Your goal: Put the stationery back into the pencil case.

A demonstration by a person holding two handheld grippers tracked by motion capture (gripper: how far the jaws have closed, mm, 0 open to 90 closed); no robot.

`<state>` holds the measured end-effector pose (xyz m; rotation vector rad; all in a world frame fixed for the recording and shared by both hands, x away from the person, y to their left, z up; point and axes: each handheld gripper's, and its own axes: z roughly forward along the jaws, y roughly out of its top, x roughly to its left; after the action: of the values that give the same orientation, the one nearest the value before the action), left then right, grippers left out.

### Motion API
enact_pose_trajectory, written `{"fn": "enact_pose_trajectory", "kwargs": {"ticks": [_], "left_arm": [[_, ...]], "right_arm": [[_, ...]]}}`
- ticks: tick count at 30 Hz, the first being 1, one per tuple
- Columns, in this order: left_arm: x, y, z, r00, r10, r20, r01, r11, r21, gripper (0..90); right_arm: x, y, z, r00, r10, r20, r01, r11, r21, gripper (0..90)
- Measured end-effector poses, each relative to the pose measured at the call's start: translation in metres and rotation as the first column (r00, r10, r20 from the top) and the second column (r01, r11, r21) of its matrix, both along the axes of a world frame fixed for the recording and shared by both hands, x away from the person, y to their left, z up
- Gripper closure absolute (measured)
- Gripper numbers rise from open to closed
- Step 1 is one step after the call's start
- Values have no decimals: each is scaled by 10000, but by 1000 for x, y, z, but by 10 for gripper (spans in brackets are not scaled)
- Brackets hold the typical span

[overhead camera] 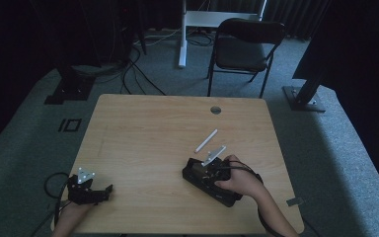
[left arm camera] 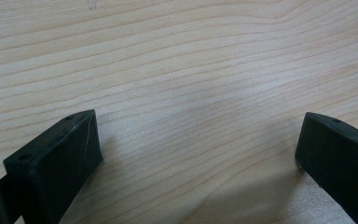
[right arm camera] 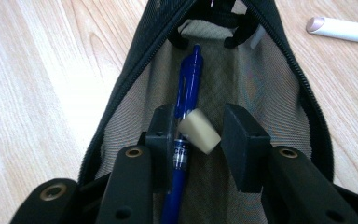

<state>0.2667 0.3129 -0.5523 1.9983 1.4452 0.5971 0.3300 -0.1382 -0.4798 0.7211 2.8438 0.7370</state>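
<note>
The right gripper (right arm camera: 198, 133) reaches into the open mouth of a black mesh pencil case (right arm camera: 121, 107) lying on the wooden table (overhead camera: 143, 128). Its jaws stand narrow, with a small beige eraser (right arm camera: 199, 132) tilted between them; the eraser appears blurred, and firm pad contact cannot be confirmed, so treat it as loose between the jaws rather than clamped. A blue pen (right arm camera: 186, 93) lies lengthwise inside the case beneath the eraser. A white pen (right arm camera: 342, 29) rests on the table just beyond the case. The left gripper (left arm camera: 198, 154) hovers low over bare wood near the table's left front corner, jaws wide and empty. Handling judgement: the eraser is light, slightly soft and grippy, tolerant of squeeze; take it across its short flat sides. The pens are stiff, smooth and prone to roll; grip at mid-barrel. The case is limp mesh and will shift unless held.
</note>
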Motion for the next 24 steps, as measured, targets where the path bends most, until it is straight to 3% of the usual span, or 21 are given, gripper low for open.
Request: {"fn": "enact_pose_trajectory", "kwargs": {"ticks": [10, 24], "left_arm": [[0, 0, 0, 10000, 11, 7, -11, 10000, -10, 2], [0, 0, 0, 10000, 5, 15, -5, 10000, -2, 2]], "right_arm": [[-4, -14, 21, 9998, -54, 217, 32, 9948, 1013, 646], [5, -30, 40, 9904, -904, 1049, 661, 9741, 2163, 640]]}}
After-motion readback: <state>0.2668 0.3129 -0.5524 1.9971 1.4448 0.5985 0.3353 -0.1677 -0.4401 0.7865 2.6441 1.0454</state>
